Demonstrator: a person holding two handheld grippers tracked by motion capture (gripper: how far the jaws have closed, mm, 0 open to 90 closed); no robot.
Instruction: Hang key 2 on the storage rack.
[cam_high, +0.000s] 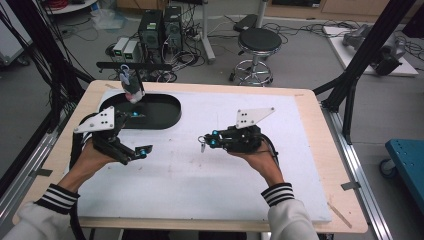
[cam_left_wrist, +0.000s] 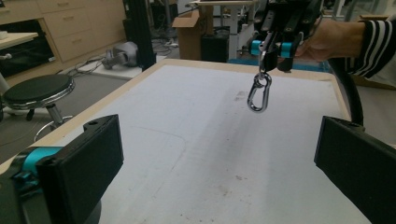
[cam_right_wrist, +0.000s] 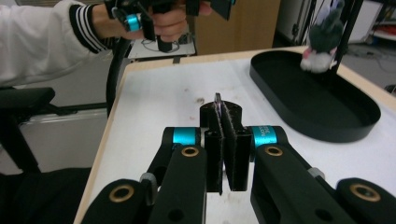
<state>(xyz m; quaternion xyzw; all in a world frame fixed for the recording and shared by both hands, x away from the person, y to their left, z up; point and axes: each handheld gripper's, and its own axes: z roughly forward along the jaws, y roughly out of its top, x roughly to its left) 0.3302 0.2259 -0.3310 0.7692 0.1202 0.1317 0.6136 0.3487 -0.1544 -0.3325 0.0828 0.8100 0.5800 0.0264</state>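
The right gripper (cam_high: 205, 141) has its jaws pressed together on the top link of a silver carabiner (cam_left_wrist: 259, 94), which dangles free above the white table mat (cam_high: 210, 175) near its middle; the left gripper (cam_high: 141, 151) stands with jaws spread wide and holds nothing, level with the clip and well apart from it. The step in hand appears to be carrying the clip toward the black oval tray (cam_high: 165, 112) (a small plush toy (cam_high: 132, 90) hangs over its far end, by what means cannot be made out). The next move calls for either a steady transfer leftward or a handover, with the left jaws closing squarely on the swinging body of the clip.
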